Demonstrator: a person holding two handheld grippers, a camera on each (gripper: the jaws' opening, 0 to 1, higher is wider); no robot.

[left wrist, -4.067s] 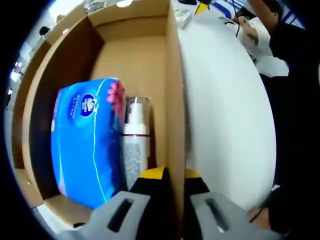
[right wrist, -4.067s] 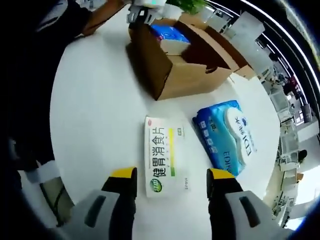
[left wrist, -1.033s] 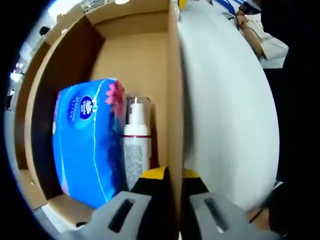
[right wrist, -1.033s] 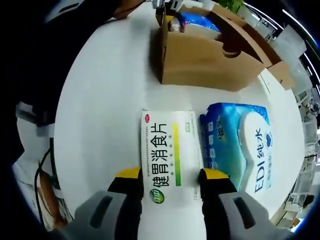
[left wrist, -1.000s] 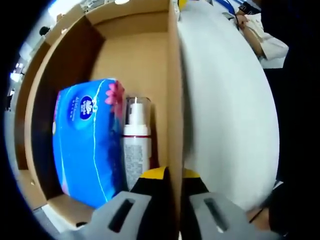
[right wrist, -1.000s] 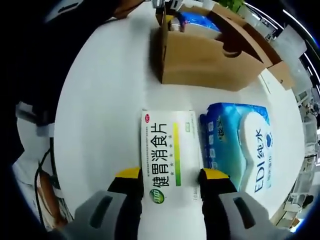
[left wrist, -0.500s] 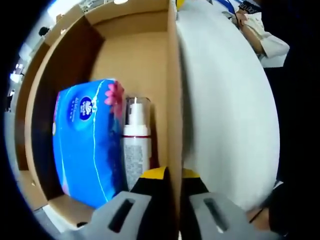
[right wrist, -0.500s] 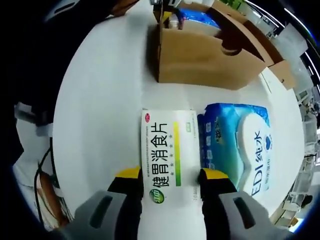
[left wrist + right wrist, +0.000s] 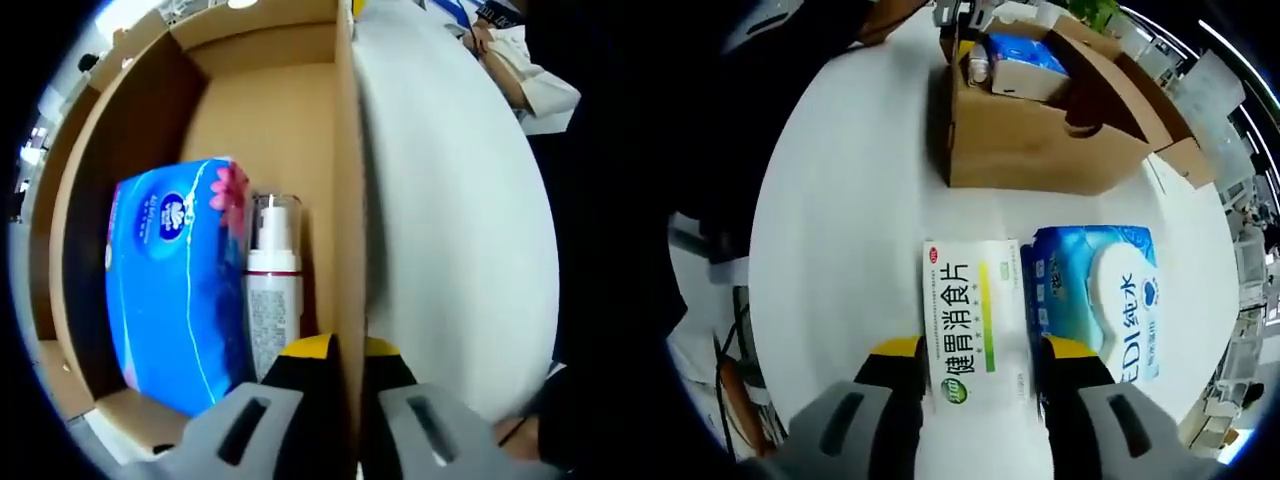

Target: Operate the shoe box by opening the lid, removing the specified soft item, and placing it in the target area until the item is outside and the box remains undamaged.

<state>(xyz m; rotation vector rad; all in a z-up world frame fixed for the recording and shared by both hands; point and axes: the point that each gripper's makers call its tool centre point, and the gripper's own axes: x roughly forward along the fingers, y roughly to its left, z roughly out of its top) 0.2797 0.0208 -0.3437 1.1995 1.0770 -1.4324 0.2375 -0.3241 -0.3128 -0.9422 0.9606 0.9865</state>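
Now your white table [image 9: 850, 180] carries the open cardboard shoe box [image 9: 1025, 145] at the top of the right gripper view. Inside it, in the left gripper view, a blue tissue pack [image 9: 170, 290] stands at left, touching a white pump bottle [image 9: 270, 285]. Your left gripper [image 9: 340, 350] has its jaws clamped on the box's side wall [image 9: 348, 190]. Your right gripper [image 9: 980, 355] has its jaws set on either side of a white medicine box [image 9: 970, 320], touching it, with a blue wet-wipe pack [image 9: 1100, 300] just beside at right.
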